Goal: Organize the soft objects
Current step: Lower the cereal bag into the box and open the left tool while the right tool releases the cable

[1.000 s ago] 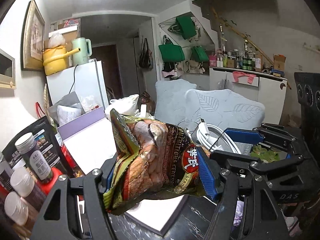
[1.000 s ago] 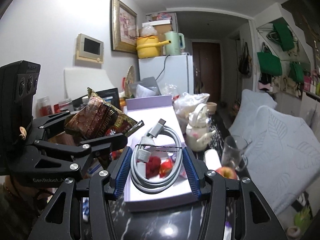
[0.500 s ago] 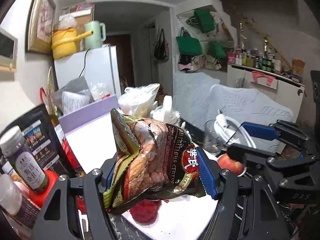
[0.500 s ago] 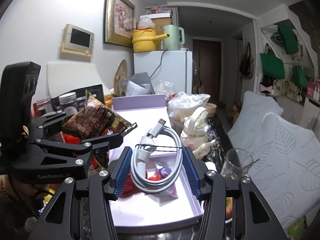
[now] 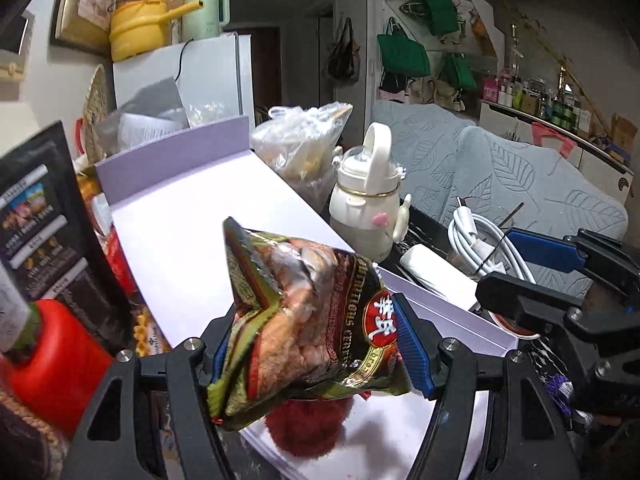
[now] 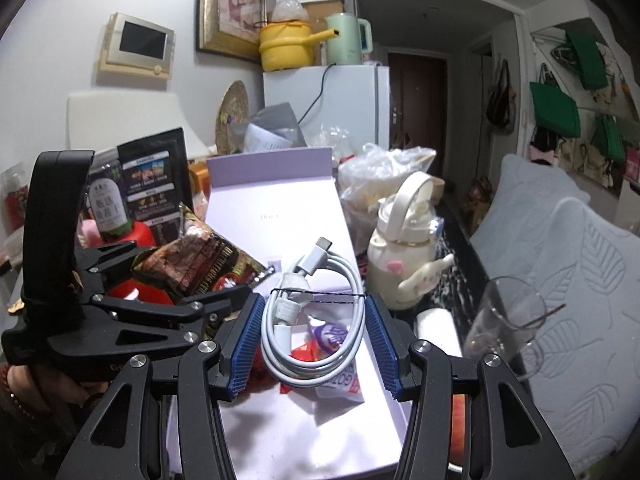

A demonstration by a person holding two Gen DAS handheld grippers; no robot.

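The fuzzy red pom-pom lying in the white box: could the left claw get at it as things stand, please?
Probably not. The left claw is shut on a crinkly snack bag, which hangs right over the fuzzy red pom-pom in the white box, so the bag must go first.

The snack bag (image 5: 308, 316) carries gold lettering up its dark side that reads "NUTRITIOUS CERE", the rest creased away, and beside it a red oval seal with white Chinese characters. The white sachet (image 6: 340, 384) lying in the lilac box (image 6: 280, 216) shows upside-down red letters, "GOZO" as far as they can be made out. The box lid bears a small grey word, too faint to read. The jar (image 6: 107, 204) and the black pouch (image 6: 154, 176) have white print, also unreadable.
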